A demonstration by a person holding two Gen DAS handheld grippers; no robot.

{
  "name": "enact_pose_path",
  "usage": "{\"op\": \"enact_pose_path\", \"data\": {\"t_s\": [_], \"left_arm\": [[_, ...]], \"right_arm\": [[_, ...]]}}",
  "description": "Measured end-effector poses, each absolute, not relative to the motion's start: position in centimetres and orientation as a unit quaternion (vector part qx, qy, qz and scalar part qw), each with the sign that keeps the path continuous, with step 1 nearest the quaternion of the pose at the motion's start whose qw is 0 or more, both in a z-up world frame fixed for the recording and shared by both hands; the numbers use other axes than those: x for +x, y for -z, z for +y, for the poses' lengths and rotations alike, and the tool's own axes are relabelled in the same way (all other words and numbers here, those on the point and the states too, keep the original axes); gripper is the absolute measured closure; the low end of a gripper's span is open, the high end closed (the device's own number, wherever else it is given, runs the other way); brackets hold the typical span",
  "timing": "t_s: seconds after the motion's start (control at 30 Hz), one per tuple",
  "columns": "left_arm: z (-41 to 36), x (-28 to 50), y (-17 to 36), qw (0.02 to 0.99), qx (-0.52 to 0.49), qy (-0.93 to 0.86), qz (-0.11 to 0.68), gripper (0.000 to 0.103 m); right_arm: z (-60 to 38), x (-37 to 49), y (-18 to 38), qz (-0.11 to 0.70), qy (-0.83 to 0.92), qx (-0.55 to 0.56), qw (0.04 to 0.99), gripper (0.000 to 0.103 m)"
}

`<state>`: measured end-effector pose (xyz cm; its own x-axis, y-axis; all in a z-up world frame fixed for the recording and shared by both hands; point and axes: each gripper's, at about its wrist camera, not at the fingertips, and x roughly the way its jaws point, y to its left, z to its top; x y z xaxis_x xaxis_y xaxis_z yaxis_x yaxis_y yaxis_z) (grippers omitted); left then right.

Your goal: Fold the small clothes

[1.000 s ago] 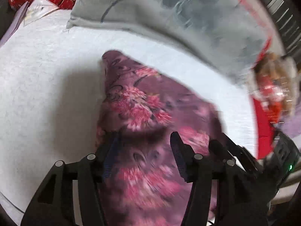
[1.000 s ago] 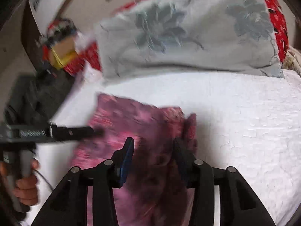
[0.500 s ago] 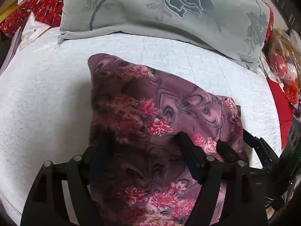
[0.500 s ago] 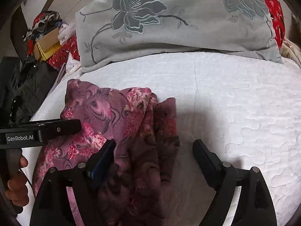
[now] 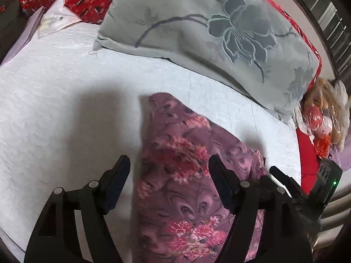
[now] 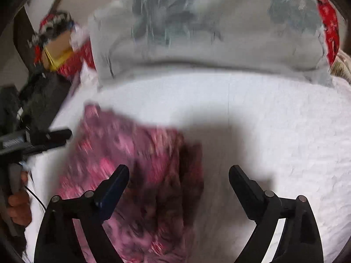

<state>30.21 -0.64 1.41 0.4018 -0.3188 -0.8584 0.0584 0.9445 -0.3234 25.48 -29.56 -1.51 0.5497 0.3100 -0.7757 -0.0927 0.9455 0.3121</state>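
A purple cloth [image 5: 186, 175] w/ pink flower print lies folded in a long strip on the white bedspread [image 5: 54, 109], below a grey pillow [image 5: 208, 32]. Left gripper [image 5: 169, 168] hangs over it, fingers wide, gripping nothing. Right gripper [image 6: 178, 177] (blurry view) has just been opening, fingers wide over the cloth's right edge.

Each gripper, left gripper [image 5: 169, 164] and right gripper [image 6: 178, 175], has two black angular fingers [image 5: 221, 182] on slotted black arms with silver pivot screws [image 5: 93, 183]. The left fingers carry blue pads [image 6: 111, 188]. One housing shows a green light [image 5: 334, 183].
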Motion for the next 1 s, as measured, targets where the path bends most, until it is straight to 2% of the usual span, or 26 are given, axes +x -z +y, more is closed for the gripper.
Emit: {"op": "enact_pose_path", "data": {"t_s": [0.07, 0.1, 0.2, 0.23, 0.27, 0.33, 0.37, 0.5, 0.53, 0.57, 0.6, 0.67, 0.83, 0.9, 1.0], "left_arm": [[-1.2, 30.7, -0.9, 0.824, -0.115, 0.112, 0.543, 0.029], [-1.6, 31.0, -0.5, 0.822, -0.105, 0.110, 0.549, 0.029], [-2.8, 32.3, 1.6, 0.816, -0.069, 0.083, 0.567, 0.028], [-2.9, 32.8, 2.8, 0.804, -0.069, 0.081, 0.585, 0.024], [-2.4, 33.1, 3.2, 0.796, -0.093, 0.084, 0.593, 0.023], [-1.0, 33.0, 2.3, 0.787, -0.134, 0.084, 0.597, 0.024], [-0.2, 32.3, 1.5, 0.790, -0.143, 0.086, 0.590, 0.026], [1.2, 27.4, -0.5, 0.814, -0.138, 0.110, 0.553, 0.025], [1.1, 26.2, 0.0, 0.811, -0.138, 0.113, 0.558, 0.025], [0.8, 25.5, 0.8, 0.805, -0.134, 0.113, 0.566, 0.025], [0.3, 25.1, 2.1, 0.795, -0.122, 0.110, 0.585, 0.025], [-0.2, 24.4, 3.4, 0.788, -0.101, 0.102, 0.598, 0.023], [0.3, 20.1, -0.5, 0.813, -0.078, 0.121, 0.563, 0.025], [0.1, 18.5, -0.1, 0.817, -0.060, 0.118, 0.561, 0.023], [-0.7, 18.3, 3.2, 0.793, -0.050, 0.110, 0.597, 0.016]], "right_arm": [[-29.8, 26.3, 1.9, 0.467, -0.110, 0.145, 0.865, 0.046], [-29.6, 26.9, 2.4, 0.479, -0.117, 0.153, 0.857, 0.090], [-28.6, 28.1, 2.8, 0.482, -0.107, 0.118, 0.861, 0.088], [-28.2, 28.5, 3.2, 0.493, -0.100, 0.102, 0.859, 0.083], [-28.1, 28.6, 3.3, 0.496, -0.090, 0.089, 0.859, 0.070], [-29.2, 28.3, 2.3, 0.493, -0.083, 0.111, 0.859, 0.070], [-29.7, 27.8, 1.6, 0.488, -0.084, 0.124, 0.860, 0.066], [-30.5, 23.1, -0.9, 0.465, -0.161, 0.146, 0.858, 0.063], [-30.5, 22.3, -0.8, 0.466, -0.172, 0.141, 0.856, 0.055], [-30.0, 21.2, -0.1, 0.473, -0.184, 0.132, 0.852, 0.050], [-29.4, 20.6, 1.1, 0.490, -0.179, 0.108, 0.846, 0.050], [-28.5, 20.1, 3.5, 0.520, -0.147, 0.055, 0.840, 0.041], [-30.4, 17.7, 0.3, 0.503, -0.128, 0.124, 0.845, 0.037], [-30.5, 16.0, 0.2, 0.507, -0.151, 0.125, 0.839, 0.035], [-29.3, 14.7, 3.5, 0.555, -0.125, 0.073, 0.820, 0.021]]}}
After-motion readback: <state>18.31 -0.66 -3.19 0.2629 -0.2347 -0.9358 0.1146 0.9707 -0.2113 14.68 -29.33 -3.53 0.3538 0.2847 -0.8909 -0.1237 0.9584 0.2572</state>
